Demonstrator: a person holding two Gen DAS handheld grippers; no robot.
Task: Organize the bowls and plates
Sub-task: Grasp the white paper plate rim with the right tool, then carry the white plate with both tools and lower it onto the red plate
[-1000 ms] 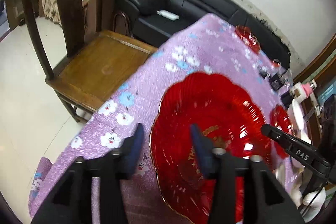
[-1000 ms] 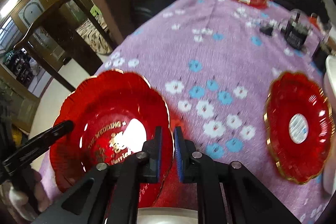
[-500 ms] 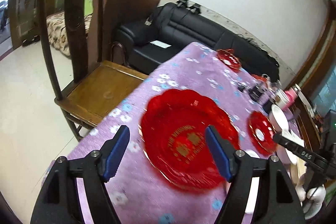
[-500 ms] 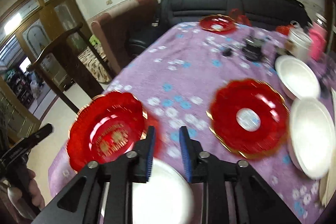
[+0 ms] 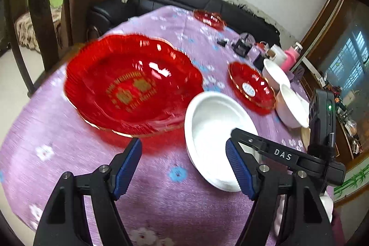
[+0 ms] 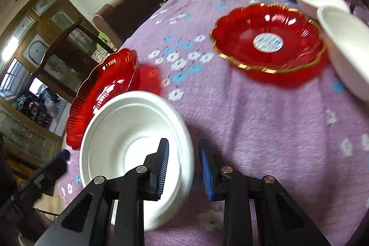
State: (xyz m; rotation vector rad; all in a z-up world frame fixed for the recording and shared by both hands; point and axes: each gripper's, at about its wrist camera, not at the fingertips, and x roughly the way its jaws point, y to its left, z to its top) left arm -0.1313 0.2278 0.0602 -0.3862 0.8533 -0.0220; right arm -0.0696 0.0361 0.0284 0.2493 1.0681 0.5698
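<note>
- Your left tongs [image 5: 183, 155] stand wide and hold nothing. Their jaws have just been opening, and between them there is only the purple flowered cloth [image 5: 69, 130].
- The large red plate [image 5: 133, 84] lies flat just ahead of the left jaw. It seems to be set down already, so the wide jaws make sense: the plate is free and rests on the cloth by itself.
- Your right tongs [image 6: 184, 167] are narrow, and their jaws have also just been opening. The near rim of the white bowl [image 6: 129, 130] stands between them, with one pad inside the bowl and the other outside.
- A dark gap shows between the rim and the outer pad, so I judge that the bowl is not pinched yet. It sits on the cloth, close against the large red plate on the left of these tongs.
- The narrow opening suits this thin rim; a wider one is not needed.
- Ahead and to the right of the right tongs lies a second red plate [image 6: 267, 40] with a white sticker in its middle. Two more white bowls [image 6: 346, 45] stand just beyond it, at the right edge.
- Probably bowls go with bowls and plates with plates, so this bowl is a fair next pick.
- The view is blurred; close gently, because the bowl looks light and may tip.
</note>
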